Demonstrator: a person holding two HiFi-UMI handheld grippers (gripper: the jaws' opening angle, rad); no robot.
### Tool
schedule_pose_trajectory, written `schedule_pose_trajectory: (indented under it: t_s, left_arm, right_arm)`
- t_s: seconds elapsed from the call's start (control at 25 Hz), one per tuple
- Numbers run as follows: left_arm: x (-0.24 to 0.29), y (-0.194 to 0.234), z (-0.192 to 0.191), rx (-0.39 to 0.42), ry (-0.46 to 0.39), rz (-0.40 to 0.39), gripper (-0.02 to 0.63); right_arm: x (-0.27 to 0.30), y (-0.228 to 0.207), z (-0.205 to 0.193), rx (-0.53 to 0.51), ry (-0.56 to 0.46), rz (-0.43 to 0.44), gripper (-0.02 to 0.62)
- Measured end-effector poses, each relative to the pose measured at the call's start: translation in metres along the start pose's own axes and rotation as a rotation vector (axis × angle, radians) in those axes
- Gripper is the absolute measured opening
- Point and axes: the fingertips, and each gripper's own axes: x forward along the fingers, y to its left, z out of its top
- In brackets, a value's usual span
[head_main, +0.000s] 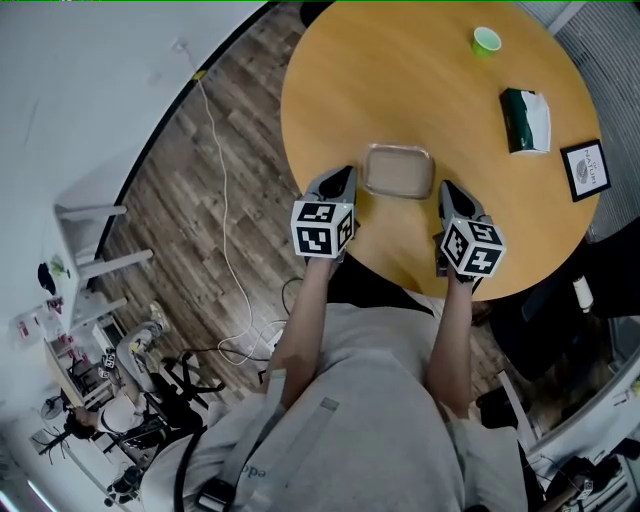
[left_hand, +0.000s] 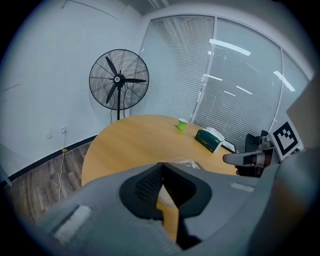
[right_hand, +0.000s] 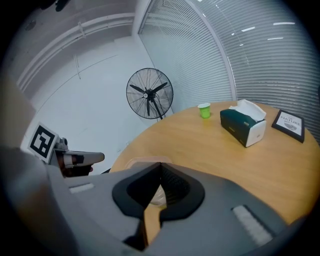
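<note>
A clear, shallow plastic tray (head_main: 398, 171) lies on the round wooden table (head_main: 420, 80) near its front edge. My left gripper (head_main: 343, 179) hovers just left of the tray, jaws shut with nothing between them. My right gripper (head_main: 446, 193) hovers just right of it, also shut and empty. In the left gripper view the closed left gripper (left_hand: 161, 167) points across the table, with the tray's rim (left_hand: 189, 162) just beyond it and the right gripper (left_hand: 250, 159) off to the side. In the right gripper view the shut right gripper (right_hand: 160, 168) covers part of the tray (right_hand: 140, 163).
A green cup (head_main: 486, 40), a dark green tissue box (head_main: 525, 120) and a framed card (head_main: 586, 169) sit on the far right of the table. A standing fan (left_hand: 119, 81) is behind the table. A white cable (head_main: 222, 200) trails on the wood floor, near a white shelf (head_main: 95, 255).
</note>
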Motion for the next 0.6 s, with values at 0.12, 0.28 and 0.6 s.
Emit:
schedule_pose_trajectory:
  t_s: [0.12, 0.28, 0.6]
  left_arm:
    - [0.003, 0.002, -0.004, -0.008, 0.009, 0.001, 0.006]
    - [0.012, 0.005, -0.008, -0.015, 0.024, 0.005, 0.006]
    - [0.027, 0.007, -0.022, -0.054, 0.05, -0.003, 0.012]
  right_arm:
    - [0.004, -0.001, -0.002, -0.001, 0.011, -0.002, 0.0]
    - [0.011, -0.003, -0.003, -0.006, 0.024, -0.003, 0.0]
    - [0.023, -0.008, -0.012, -0.022, 0.061, -0.018, 0.0]
